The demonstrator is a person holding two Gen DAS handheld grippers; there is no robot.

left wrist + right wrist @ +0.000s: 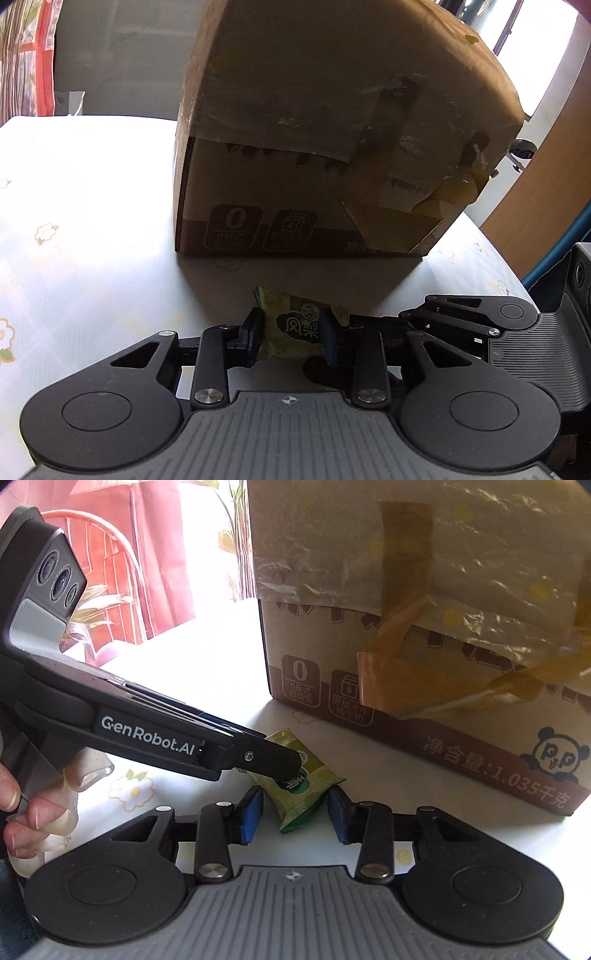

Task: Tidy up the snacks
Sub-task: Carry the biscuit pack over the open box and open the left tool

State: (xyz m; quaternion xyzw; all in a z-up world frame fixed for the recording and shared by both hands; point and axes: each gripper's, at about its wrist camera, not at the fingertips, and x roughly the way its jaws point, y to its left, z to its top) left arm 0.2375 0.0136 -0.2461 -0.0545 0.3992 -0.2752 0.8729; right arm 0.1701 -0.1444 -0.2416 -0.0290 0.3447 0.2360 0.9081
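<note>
A home, likely a dining spot: a flowered tablecloth (pixel 74 206) covers the table, a taped cardboard box (pixel 332 147) stands on it, red curtains (pixel 147 554) hang behind

The snack packet (pixel 301 786) is green with paler leafy print and white lettering. The cardboard box (pixel 424 657) is tan with a dark brown printed band (a panda logo at its right). The worktop (pixel 92 221) cloth is white with small yellow-centred flowers. Blue pads (pixel 251 814) line the black right hand-held gripper (pixel 295 814).
</note>
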